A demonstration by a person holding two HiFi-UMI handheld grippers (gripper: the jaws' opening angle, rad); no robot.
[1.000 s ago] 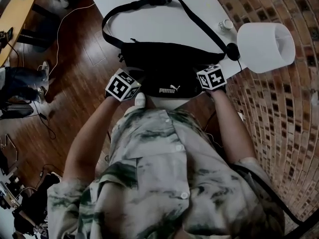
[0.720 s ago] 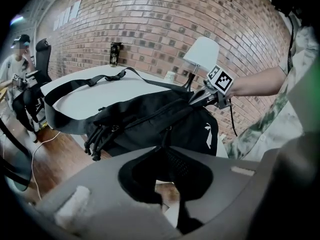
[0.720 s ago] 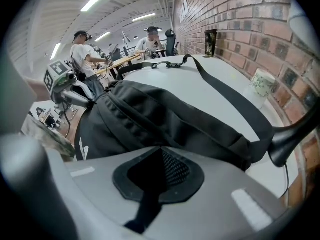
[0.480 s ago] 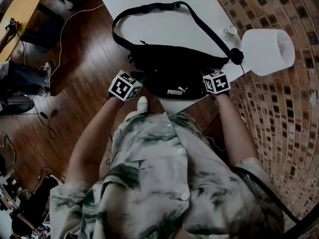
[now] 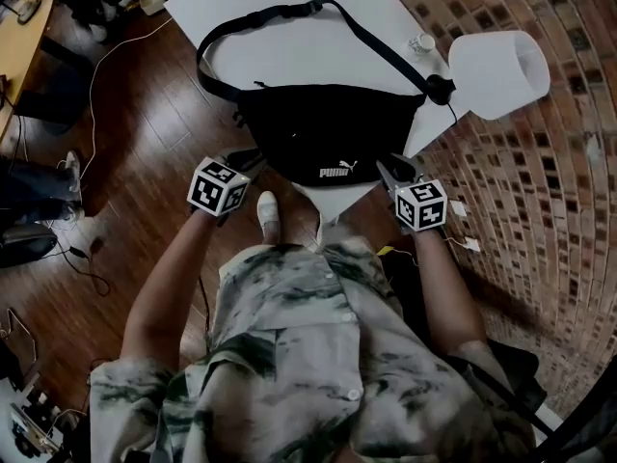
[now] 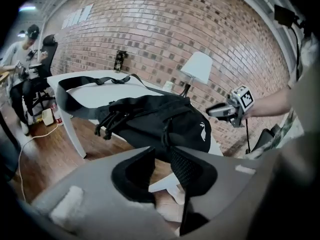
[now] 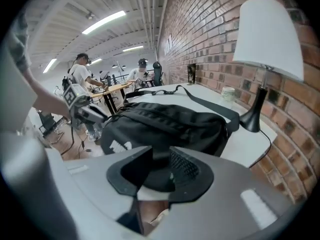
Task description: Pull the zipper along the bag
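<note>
A black waist bag [image 5: 328, 133] with a white logo lies on the white table [image 5: 289, 56], its strap [image 5: 280, 13] looped toward the far side. My left gripper [image 5: 243, 162] hovers off the bag's near left corner. Its jaws are opening, with nothing between them. My right gripper [image 5: 391, 173] hangs off the near right corner, jaws opening too and nothing in them. In the left gripper view the bag [image 6: 160, 119] lies just beyond the left gripper [image 6: 162, 156], cord pulls [image 6: 107, 124] at its left end. The right gripper [image 7: 161, 159] faces the bag [image 7: 170, 124] from the other side.
A white-shaded lamp [image 5: 496, 70] on a black stem and a small cup [image 5: 421, 42] stand at the table's right corner, by the brick wall [image 5: 540, 191]. Cables [image 5: 87, 249] run over the wooden floor at left. People sit at desks [image 7: 107, 86] farther off.
Both grippers have drawn back from the bag's near edge toward the person and their jaws have opened. The bag stays on the table.
</note>
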